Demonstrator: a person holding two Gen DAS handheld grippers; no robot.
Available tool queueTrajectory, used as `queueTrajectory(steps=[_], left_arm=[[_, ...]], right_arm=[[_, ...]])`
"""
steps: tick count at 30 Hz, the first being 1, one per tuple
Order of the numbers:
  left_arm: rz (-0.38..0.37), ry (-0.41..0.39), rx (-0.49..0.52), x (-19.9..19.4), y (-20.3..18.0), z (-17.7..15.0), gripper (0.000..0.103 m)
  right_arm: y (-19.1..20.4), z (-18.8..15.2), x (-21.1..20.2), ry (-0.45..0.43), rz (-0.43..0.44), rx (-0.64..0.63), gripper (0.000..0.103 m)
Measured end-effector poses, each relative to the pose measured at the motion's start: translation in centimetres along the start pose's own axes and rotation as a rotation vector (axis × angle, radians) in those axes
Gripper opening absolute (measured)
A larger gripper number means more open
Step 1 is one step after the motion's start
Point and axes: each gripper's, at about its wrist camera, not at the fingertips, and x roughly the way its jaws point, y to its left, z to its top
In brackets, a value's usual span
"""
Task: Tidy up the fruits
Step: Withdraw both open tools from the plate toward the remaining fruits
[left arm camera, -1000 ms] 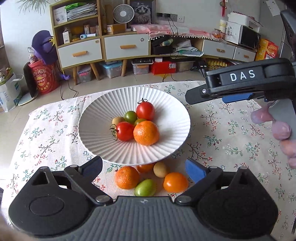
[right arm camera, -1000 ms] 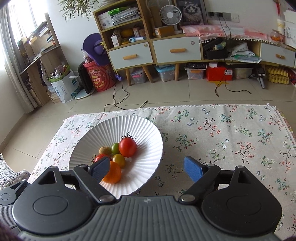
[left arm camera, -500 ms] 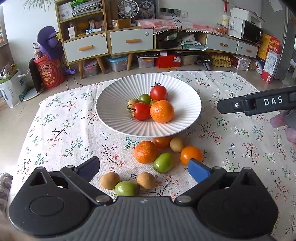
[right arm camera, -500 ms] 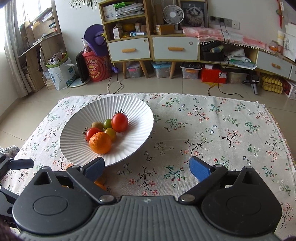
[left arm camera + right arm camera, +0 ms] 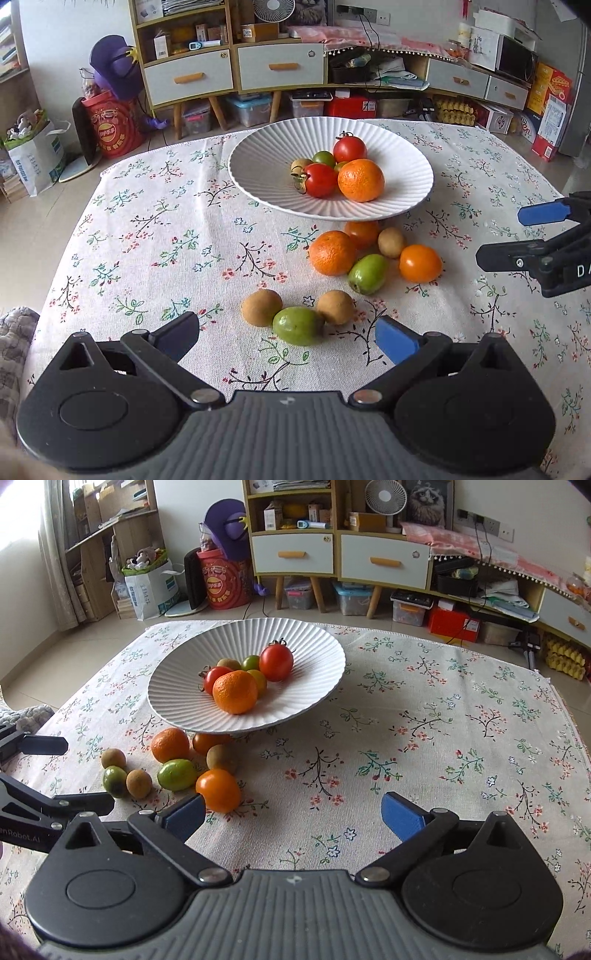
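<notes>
Fruit just beyond left gripper

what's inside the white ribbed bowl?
In the white ribbed bowl: one orange, two red tomatoes, a green tomato, a brown fruit. Another greenish piece is mostly hidden behind the orange.

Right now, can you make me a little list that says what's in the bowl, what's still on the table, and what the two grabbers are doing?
bowl: white ribbed bowl on the flowery tablecloth
in the bowl: one orange, two red tomatoes, a few small green and brown fruits
on the cloth: eight loose fruits in front of the bowl, among them an orange fruit and a green fruit
left gripper: open, empty, nearest the green fruit
right gripper: open, empty, above the cloth
</notes>
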Motion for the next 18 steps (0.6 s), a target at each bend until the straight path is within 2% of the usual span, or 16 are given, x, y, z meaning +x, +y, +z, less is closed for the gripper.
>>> queueTrajectory(steps=[13, 18], left_arm=[[0.03, 0.064, 0.012, 1.5, 1.6, -2.5, 0.095], [0.005, 0.032, -0.017, 1.5, 1.9, -3.0, 0.096]], right_arm=[[3.2, -1.9, 1.2, 0.052, 0.033, -0.107, 0.102], [4.1, -2.5, 2.1, 0.067, 0.031, -0.135, 0.102]])
